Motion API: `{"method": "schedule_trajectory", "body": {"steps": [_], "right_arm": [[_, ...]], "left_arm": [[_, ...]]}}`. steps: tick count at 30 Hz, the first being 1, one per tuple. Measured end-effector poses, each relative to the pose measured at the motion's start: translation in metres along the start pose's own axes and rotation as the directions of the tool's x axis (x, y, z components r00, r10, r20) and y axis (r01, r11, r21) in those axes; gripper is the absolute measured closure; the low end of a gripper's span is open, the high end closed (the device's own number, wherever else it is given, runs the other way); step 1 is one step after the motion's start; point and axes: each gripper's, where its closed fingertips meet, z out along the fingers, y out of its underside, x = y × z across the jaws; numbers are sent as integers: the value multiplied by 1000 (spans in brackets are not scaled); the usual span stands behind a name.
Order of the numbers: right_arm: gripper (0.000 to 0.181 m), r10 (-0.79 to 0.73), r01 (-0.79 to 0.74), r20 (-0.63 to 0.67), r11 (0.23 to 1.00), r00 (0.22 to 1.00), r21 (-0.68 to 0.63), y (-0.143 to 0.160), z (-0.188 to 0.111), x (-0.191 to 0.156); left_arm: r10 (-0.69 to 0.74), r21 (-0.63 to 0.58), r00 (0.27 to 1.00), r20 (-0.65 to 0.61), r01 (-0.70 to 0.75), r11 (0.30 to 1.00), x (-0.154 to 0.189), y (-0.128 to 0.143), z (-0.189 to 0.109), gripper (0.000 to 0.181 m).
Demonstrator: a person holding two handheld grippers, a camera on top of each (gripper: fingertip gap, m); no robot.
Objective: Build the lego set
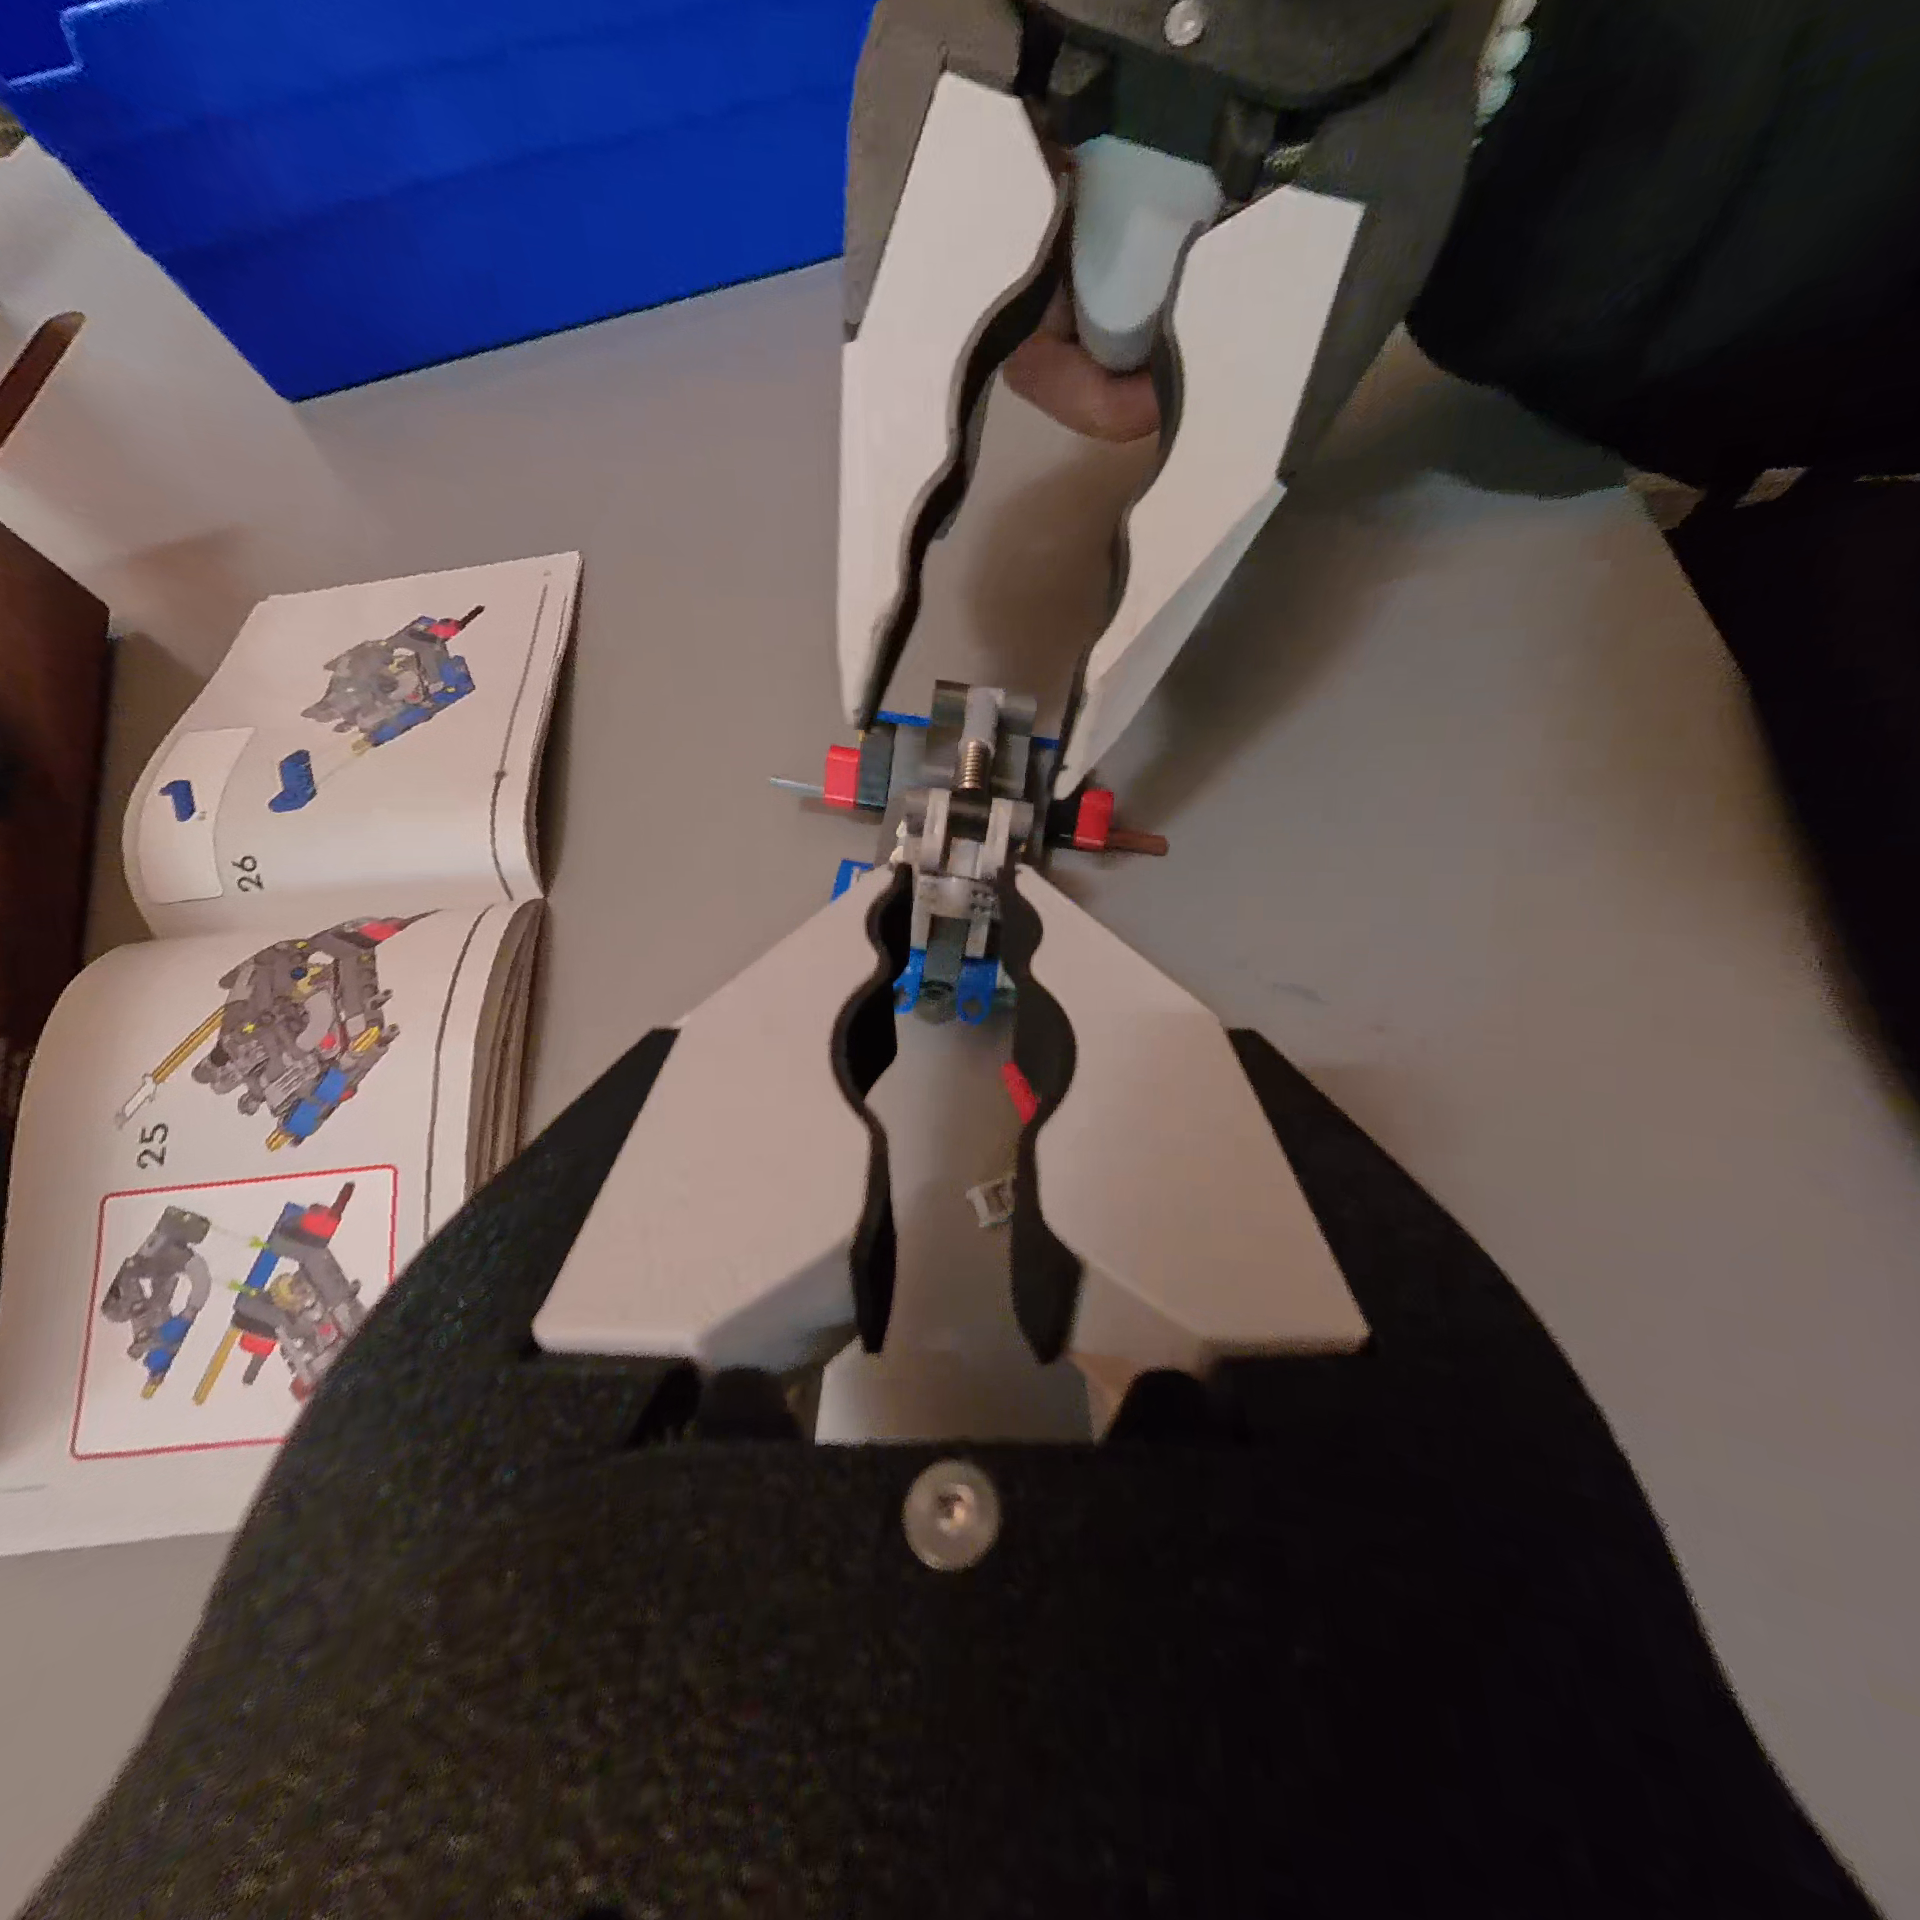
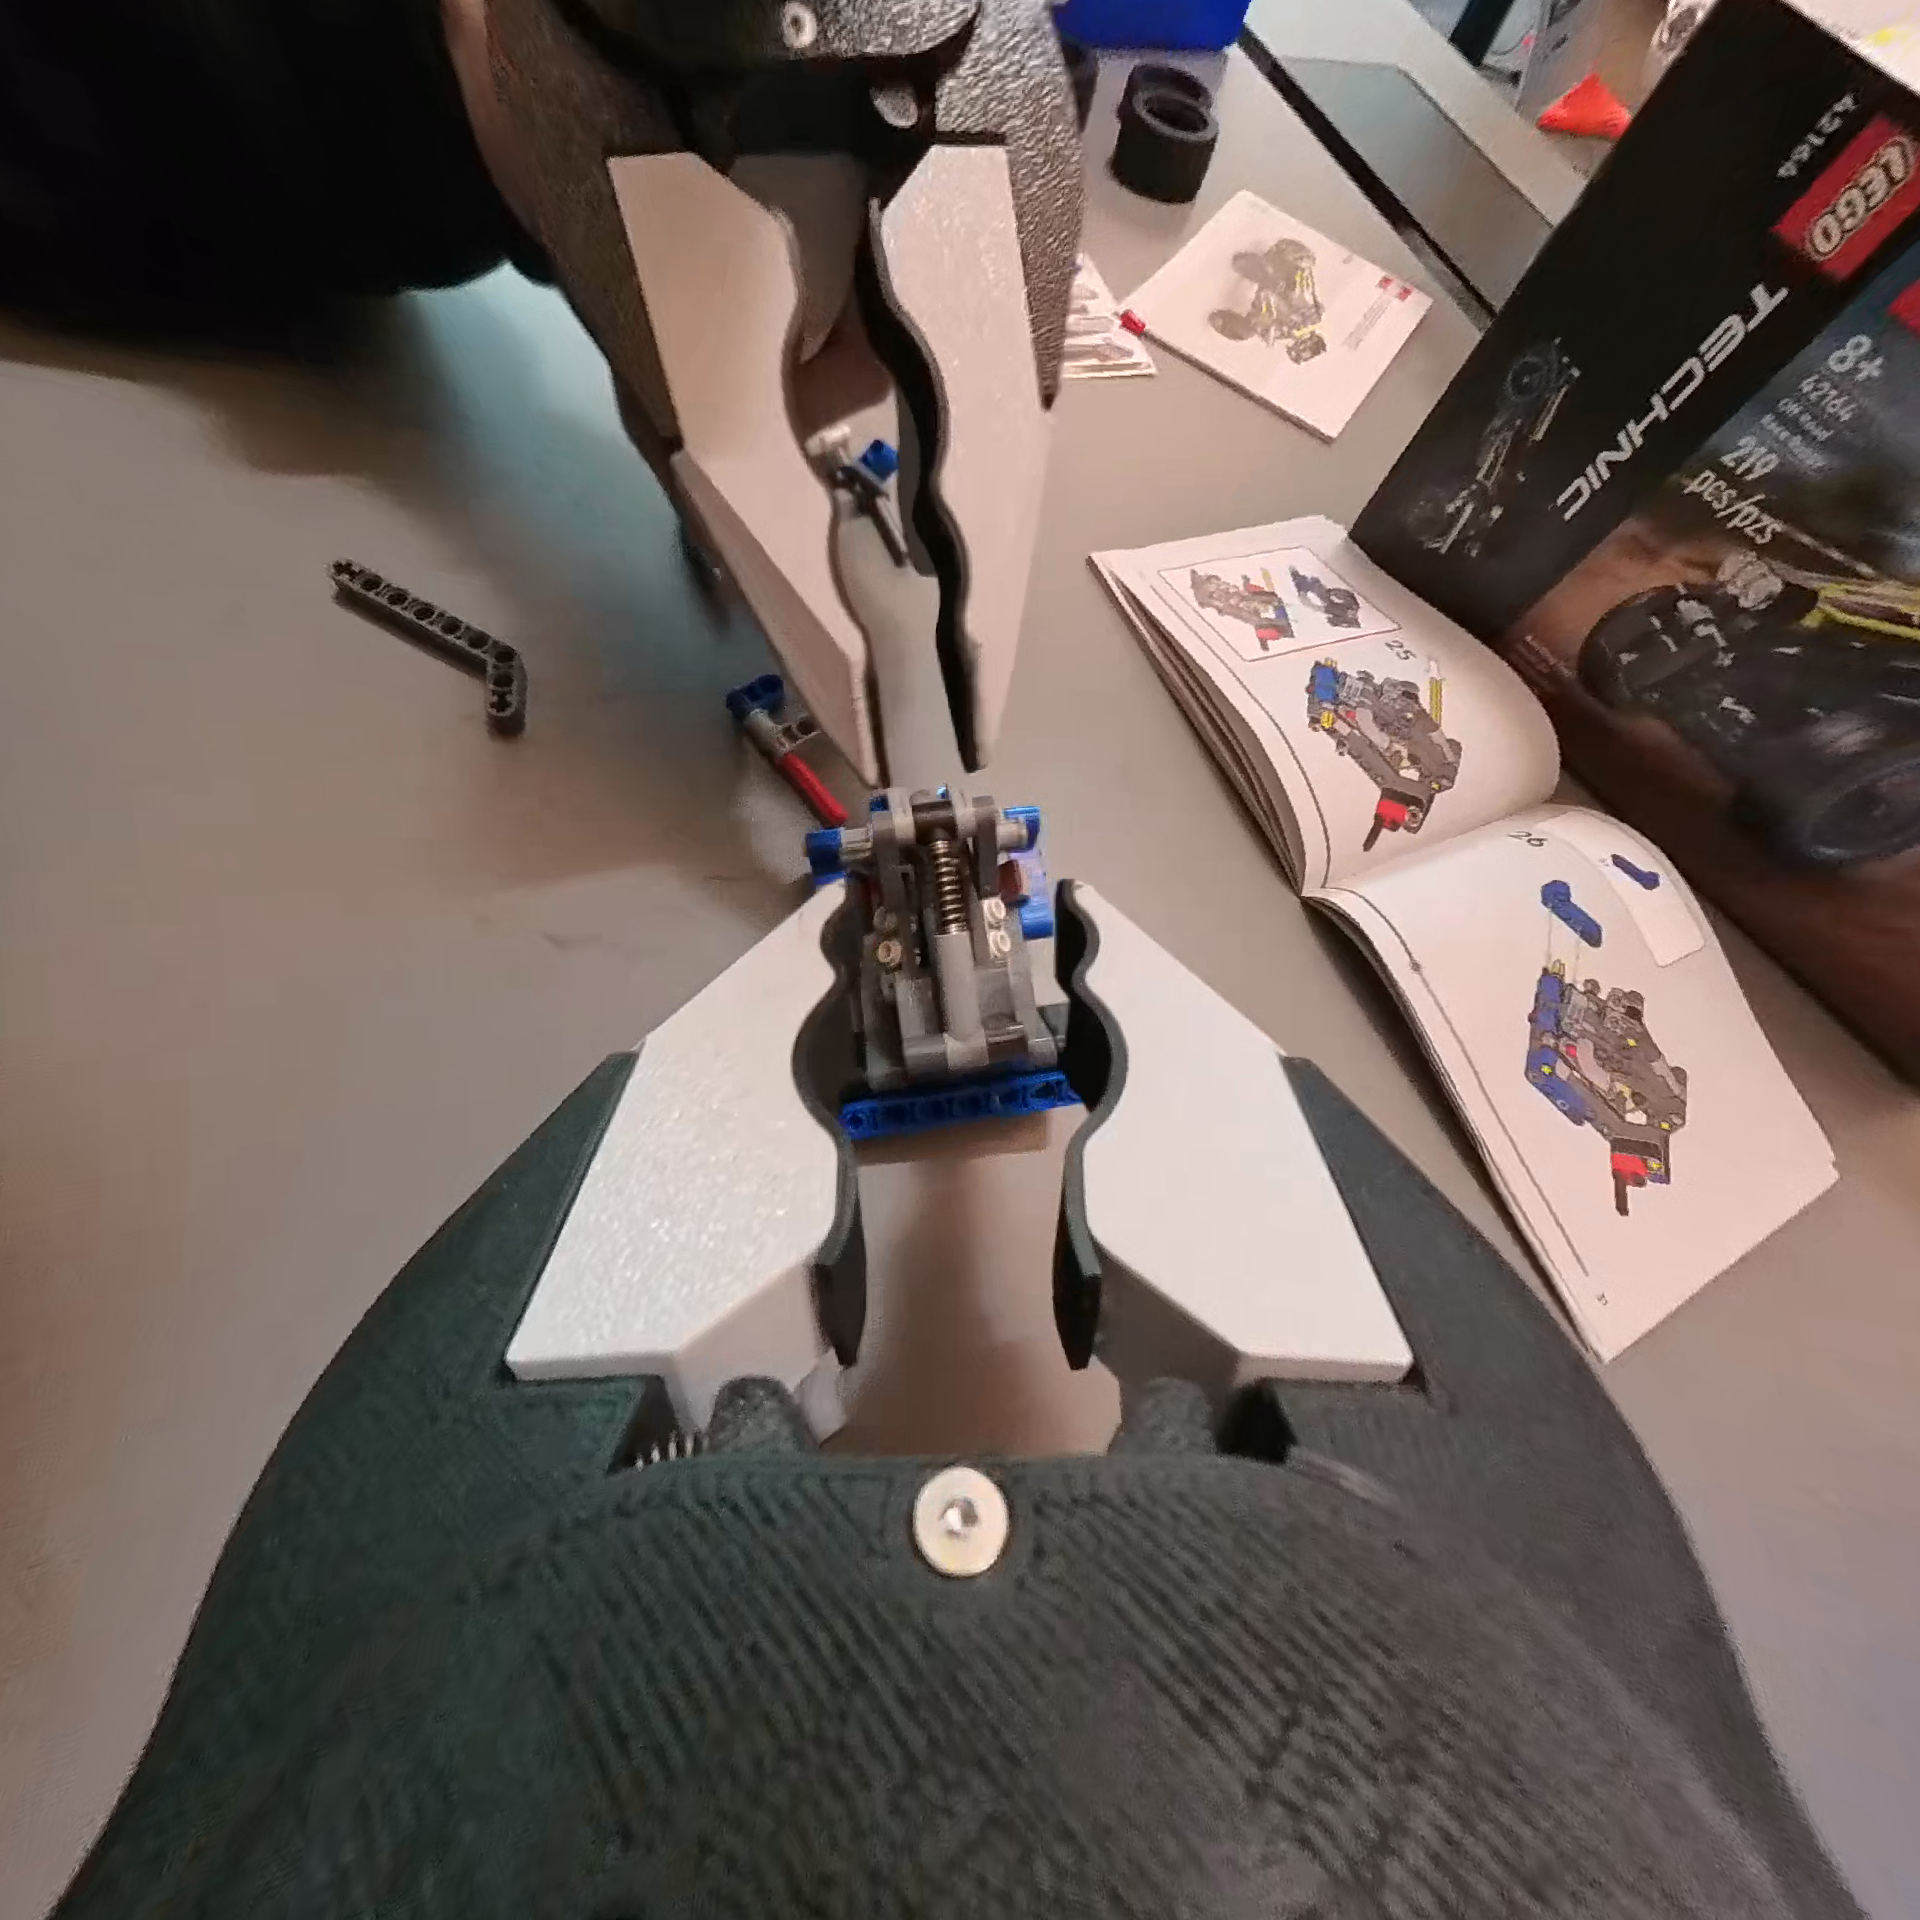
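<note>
A small grey and blue lego assembly point(image 1: 971, 821) with a metal spring and red pins is held over the grey table between both grippers. My left gripper point(image 1: 954, 888) is shut on its near end, with blue parts showing between the fingers. My right gripper point(image 2: 951, 904) is shut on the assembly point(image 2: 935, 987) from the opposite side, its fingers against the blue side parts. Each gripper shows in the other's view: the right one point(image 1: 966, 743) comes from the top, as does the left one point(image 2: 923, 769). The open instruction booklet point(image 2: 1455, 883) lies beside them.
Loose parts lie on the table: a dark grey bent beam point(image 2: 436, 644), a blue and grey piece on a red axle point(image 2: 779, 738), a small blue and white piece point(image 2: 868, 468). The lego box point(image 2: 1714, 416), a leaflet point(image 2: 1278, 312), black tyres point(image 2: 1164, 125) and a blue bin point(image 1: 416, 156) stand around. Both grippers' tips are close together, under 4 cm apart.
</note>
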Motion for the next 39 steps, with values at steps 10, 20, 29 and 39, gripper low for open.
{"method": "schedule_trajectory", "body": {"steps": [10, 20, 29, 39], "right_arm": [[158, 25, -27, 85, 1000, 996, 16, 6, 13, -4], [158, 239, -257, 190, 963, 952, 79, -2, 10, -9], [153, 157, -170, 87, 967, 984, 189, -21, -3, -1], [164, 80, -62, -207, 994, 975, 92, -16, -14, 15]], "left_arm": [[18, 54, 999, -33, -16, 998, 5, -3, 7, 164], [-1, 65, 1000, -5, 1, 998, 4, -8, 9, 168], [-202, 140, 977, -72, 210, 968, -2, -19, -1, 168], [-248, 125, 967, 58, 239, 963, -19, -16, -2, 168]]}}
